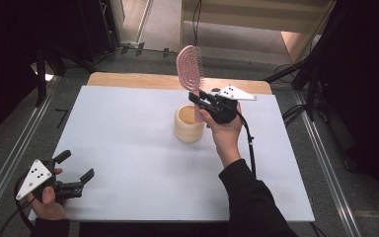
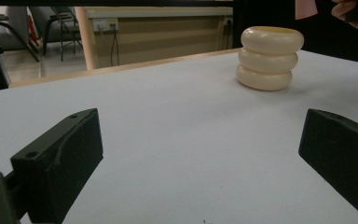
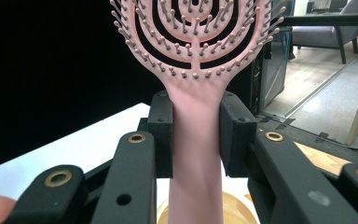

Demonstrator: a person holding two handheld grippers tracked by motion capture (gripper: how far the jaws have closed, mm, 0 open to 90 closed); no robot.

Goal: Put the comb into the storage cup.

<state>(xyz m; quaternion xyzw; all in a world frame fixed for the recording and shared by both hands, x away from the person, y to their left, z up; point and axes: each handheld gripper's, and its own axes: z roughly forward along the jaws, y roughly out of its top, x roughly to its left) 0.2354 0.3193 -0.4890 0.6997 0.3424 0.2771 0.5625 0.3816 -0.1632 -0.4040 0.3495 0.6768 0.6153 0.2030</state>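
Right tongs (image 1: 197, 96) pinching pink hairbrush (image 1: 190, 66) handle, upright over cream ribbed cup (image 1: 188, 126) (handle end just above rim). Left tongs (image 1: 76, 167) spread wide, low over white surface (image 1: 128, 148).

Hairbrush (image 3: 196, 56) — head top cut off by the upper edge of the right gripper view; handle end hidden below, over the holder (image 3: 235, 207). Left gripper view: right-hand jaw cropped at the frame edge; brush reduced to a pink corner.

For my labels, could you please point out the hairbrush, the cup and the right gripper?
hairbrush (image 3: 196, 140), right gripper view, on its handle
cup (image 2: 269, 58), left gripper view, on its ribbed wall
right gripper (image 3: 196, 135), right gripper view, between its fingertips
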